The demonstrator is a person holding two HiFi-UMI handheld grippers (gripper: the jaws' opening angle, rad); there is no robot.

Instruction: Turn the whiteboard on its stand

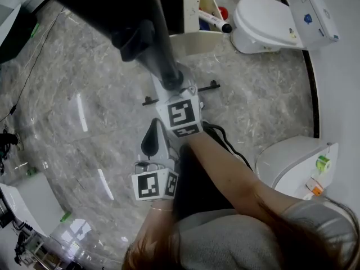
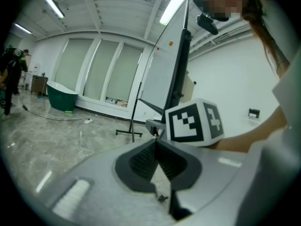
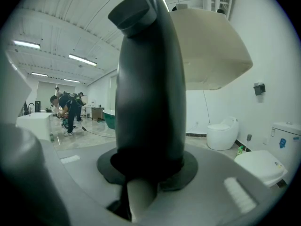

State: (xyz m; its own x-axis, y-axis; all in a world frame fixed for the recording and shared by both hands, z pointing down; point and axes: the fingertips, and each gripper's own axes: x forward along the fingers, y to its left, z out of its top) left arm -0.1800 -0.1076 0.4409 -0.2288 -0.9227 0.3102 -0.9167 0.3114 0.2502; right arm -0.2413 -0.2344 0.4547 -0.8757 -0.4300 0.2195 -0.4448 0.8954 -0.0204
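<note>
Marble floor (image 1: 67,94) spreads below as the right gripper (image 3: 148,169) pinches the dark side post (image 3: 148,93) of the whiteboard (image 2: 162,72), apparently for leverage to swing it. At lower centre, the left gripper (image 2: 156,160) hangs idle, jaws pressed together on nothing.

The head view looks steeply down from above the person onto the grey marbled floor (image 1: 84,94). The left gripper view faces almost level across the room. The right gripper view sits close against the black round post (image 3: 150,79), which all three views share. The white ceramic toilet (image 3: 221,135) also shows in the head view.
</note>
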